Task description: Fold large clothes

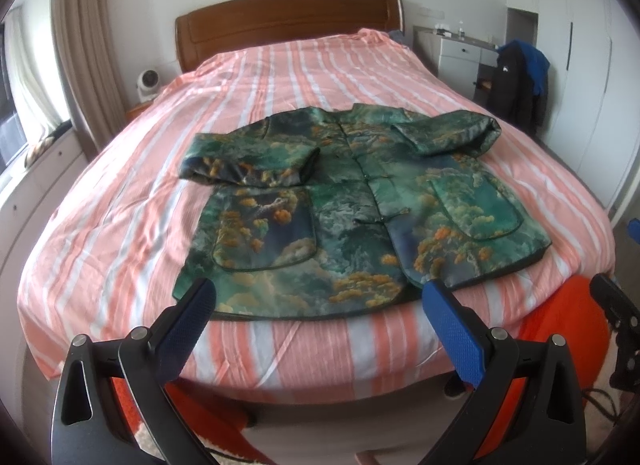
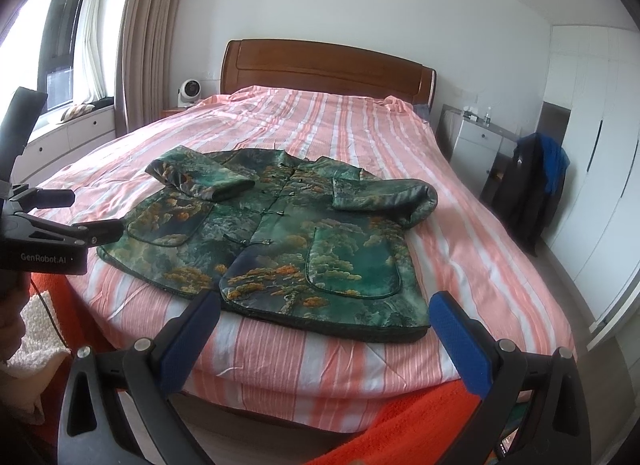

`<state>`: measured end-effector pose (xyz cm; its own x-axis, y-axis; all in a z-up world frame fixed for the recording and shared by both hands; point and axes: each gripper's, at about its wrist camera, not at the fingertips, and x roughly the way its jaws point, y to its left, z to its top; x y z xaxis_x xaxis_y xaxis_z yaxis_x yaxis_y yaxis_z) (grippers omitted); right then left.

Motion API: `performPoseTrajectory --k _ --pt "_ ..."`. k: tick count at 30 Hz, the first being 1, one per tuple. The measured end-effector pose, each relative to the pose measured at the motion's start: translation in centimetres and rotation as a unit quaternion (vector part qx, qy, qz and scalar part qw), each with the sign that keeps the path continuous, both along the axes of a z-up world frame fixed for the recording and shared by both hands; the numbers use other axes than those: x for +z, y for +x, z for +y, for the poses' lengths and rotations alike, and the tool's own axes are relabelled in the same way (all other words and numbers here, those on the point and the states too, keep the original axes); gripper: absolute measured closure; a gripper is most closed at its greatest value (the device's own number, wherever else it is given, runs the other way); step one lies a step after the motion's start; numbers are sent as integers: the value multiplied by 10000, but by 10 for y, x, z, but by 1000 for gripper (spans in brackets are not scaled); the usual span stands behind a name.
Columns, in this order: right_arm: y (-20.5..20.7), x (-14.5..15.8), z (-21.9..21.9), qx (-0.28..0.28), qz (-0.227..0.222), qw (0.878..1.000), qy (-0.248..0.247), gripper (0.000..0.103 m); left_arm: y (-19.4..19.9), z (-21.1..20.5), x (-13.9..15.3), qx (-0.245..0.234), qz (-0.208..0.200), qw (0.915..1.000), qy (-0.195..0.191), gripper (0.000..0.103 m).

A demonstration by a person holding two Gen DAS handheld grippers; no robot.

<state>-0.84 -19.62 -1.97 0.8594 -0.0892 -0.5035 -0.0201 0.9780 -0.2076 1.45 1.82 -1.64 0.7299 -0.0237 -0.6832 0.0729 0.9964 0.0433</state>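
A green patterned jacket (image 1: 360,201) lies front up on the bed, both sleeves folded in across its chest; it also shows in the right wrist view (image 2: 288,233). My left gripper (image 1: 320,297) is open and empty, hovering just in front of the jacket's lower hem. My right gripper (image 2: 326,305) is open and empty, in front of the hem's right half. The left gripper's body (image 2: 52,233) appears at the left edge of the right wrist view.
The bed has a pink and white striped cover (image 1: 280,77) and a wooden headboard (image 1: 280,21). An orange blanket (image 2: 400,425) hangs at the foot. A chair with dark clothes (image 1: 520,81) and a white nightstand (image 1: 460,53) stand to the right.
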Motion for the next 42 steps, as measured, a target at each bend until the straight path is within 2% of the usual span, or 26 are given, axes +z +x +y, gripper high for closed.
performPoseTrajectory --k 7,24,42 --pt "1 4 3 66 -102 9999 70 0 1 5 -1 8 -10 10000 -40 0" --pt "2 -2 -3 -73 -56 9998 198 0 6 0 -5 -41 89 10000 -6 0" --pt "4 -5 0 21 -12 9999 167 0 7 0 -8 -21 100 9999 13 0"
